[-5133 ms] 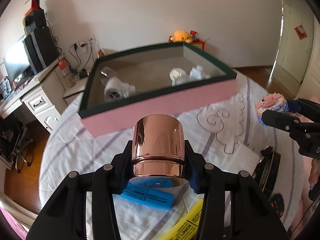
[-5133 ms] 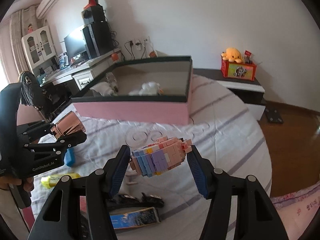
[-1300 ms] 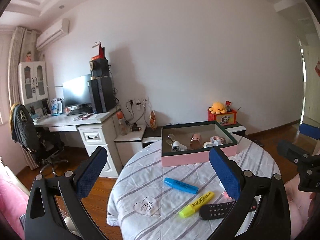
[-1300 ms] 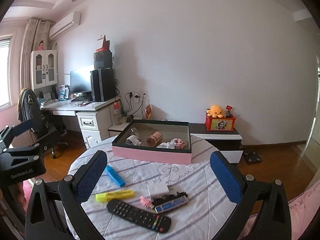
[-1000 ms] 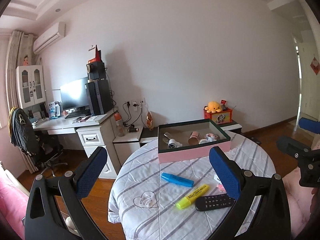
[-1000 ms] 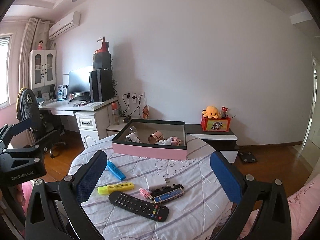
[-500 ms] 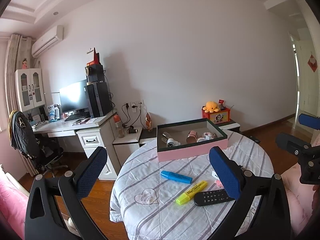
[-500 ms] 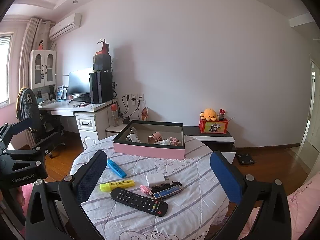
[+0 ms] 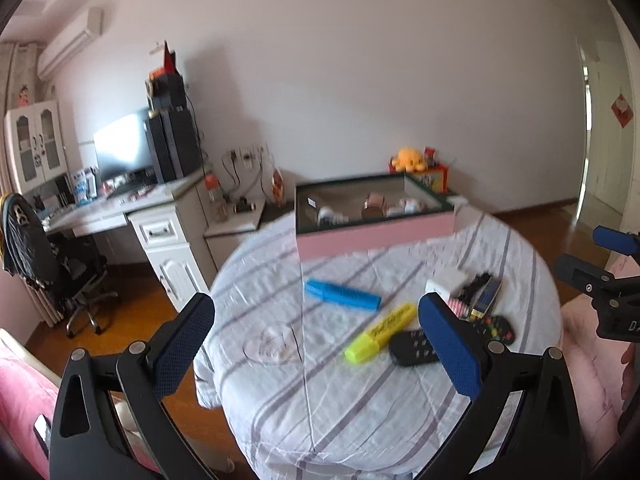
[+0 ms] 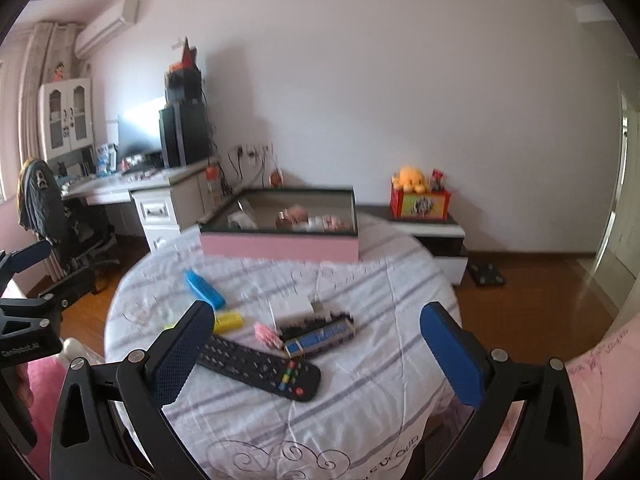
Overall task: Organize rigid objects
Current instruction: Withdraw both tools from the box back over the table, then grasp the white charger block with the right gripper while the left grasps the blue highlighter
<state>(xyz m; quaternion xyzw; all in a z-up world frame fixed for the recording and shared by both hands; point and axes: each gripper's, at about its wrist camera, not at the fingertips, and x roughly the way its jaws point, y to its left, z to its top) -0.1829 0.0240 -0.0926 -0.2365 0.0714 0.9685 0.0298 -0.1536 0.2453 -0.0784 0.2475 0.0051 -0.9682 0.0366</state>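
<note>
Left gripper (image 9: pixel 316 344) released, empty; right gripper (image 10: pixel 316 346) released, empty. Both above round bench (image 10: pixel 360 400). Remote (image 10: pixel 260 366), blue marker (image 9: pixel 342 294), yellow highlighter (image 9: pixel 380 332) outside pink box (image 10: pixel 280 246).

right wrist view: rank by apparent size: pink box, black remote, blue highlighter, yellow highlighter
1. pink box
2. black remote
3. blue highlighter
4. yellow highlighter, partly hidden behind the hand-held gripper finger, so its rank against the blue one is unsure.

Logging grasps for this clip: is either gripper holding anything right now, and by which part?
Nothing is held. The left gripper and the right gripper are both wide open above the table.
</note>
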